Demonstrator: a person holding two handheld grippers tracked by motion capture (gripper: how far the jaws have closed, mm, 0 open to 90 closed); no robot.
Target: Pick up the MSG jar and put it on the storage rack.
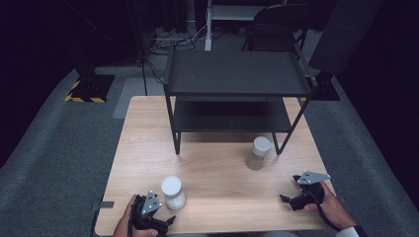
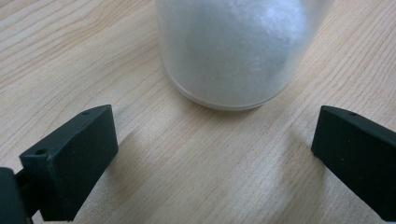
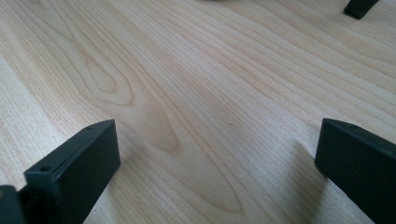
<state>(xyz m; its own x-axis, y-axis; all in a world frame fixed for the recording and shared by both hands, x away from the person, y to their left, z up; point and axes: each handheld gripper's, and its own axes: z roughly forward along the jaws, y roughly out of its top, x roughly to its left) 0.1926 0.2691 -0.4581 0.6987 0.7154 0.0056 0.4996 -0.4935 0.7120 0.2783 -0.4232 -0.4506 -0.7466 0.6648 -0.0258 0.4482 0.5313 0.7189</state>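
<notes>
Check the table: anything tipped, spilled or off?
Nothing stands out. Both jars stand upright with lids on: near jar just ahead of the open left gripper, far jar by the rack leg. No spill on the table. Right gripper open over bare wood.

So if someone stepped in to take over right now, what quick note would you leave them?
Left hand-held gripper: open, empty, facing the near frosted white-lidded jar without touching it.
Right hand-held gripper: open, empty, over bare light wooden table.
Second frosted white-lidded jar stands by the front right leg of the black two-tier metal shelf.
Done: nothing grasped.
Left: probably grip the near jar; both shelf tiers look bare.
</notes>
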